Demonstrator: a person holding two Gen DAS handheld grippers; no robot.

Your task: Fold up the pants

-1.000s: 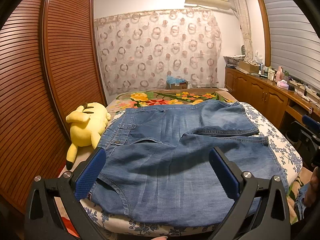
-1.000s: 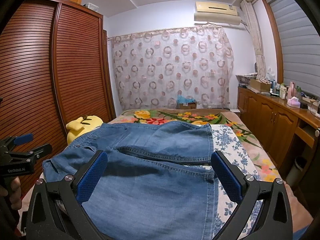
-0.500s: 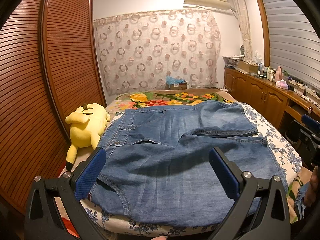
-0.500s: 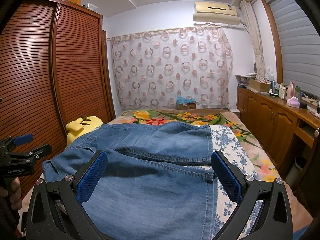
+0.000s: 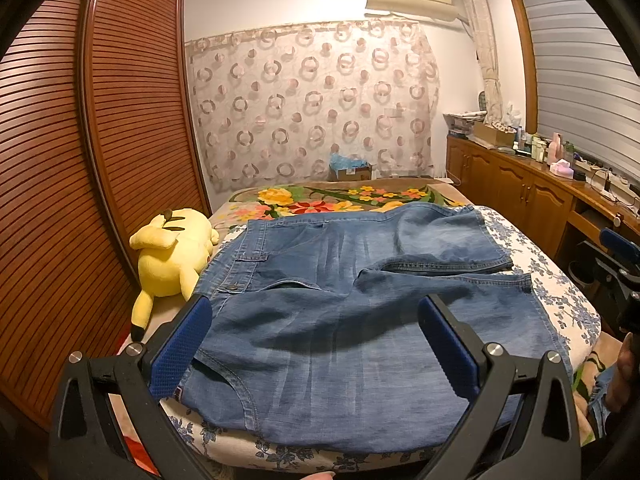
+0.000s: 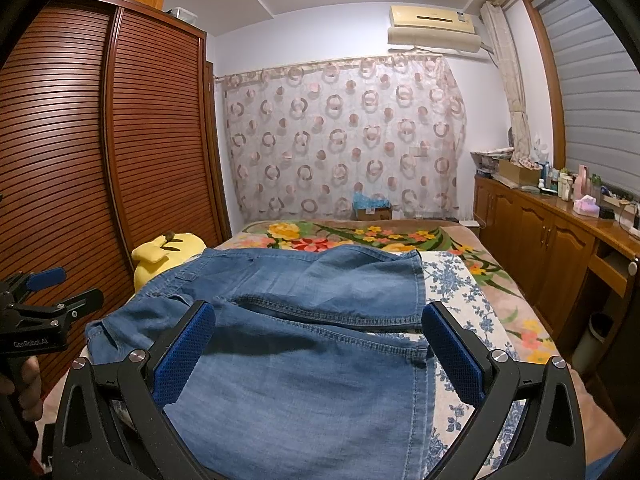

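Bed: a mattress covered by a blue-flowered sheet (image 5: 560,280) is seen, with a bright floral blanket (image 5: 344,200) spread over the far end toward 12 o'clock.
Pants: blue denim pants (image 5: 340,320) are laid flat across the sheet, waistband toward 9 o'clock and leg hems toward 3 o'clock in the left wrist view; the near leg lies partly over the far one.
Toy: a yellow plush toy (image 5: 172,256) is propped at the bed's 9 o'clock edge, just beside the waistband.
Room: a slatted wooden wardrobe (image 6: 72,152) fills the 9 o'clock side; a circle-patterned curtain (image 6: 340,136) hangs at 12 o'clock under an air conditioner (image 6: 434,26); a wooden cabinet (image 6: 560,248) crowded with bottles runs along 3 o'clock.
Left gripper (image 5: 316,344): its jaws are spread wide above the near pant leg, nothing held.
Right gripper (image 6: 320,352): likewise spread wide over the denim, nothing between the pads.
Hard to make out: the near edge of the bed is cut off behind both grippers; whether the pads touch the cloth cannot be told.
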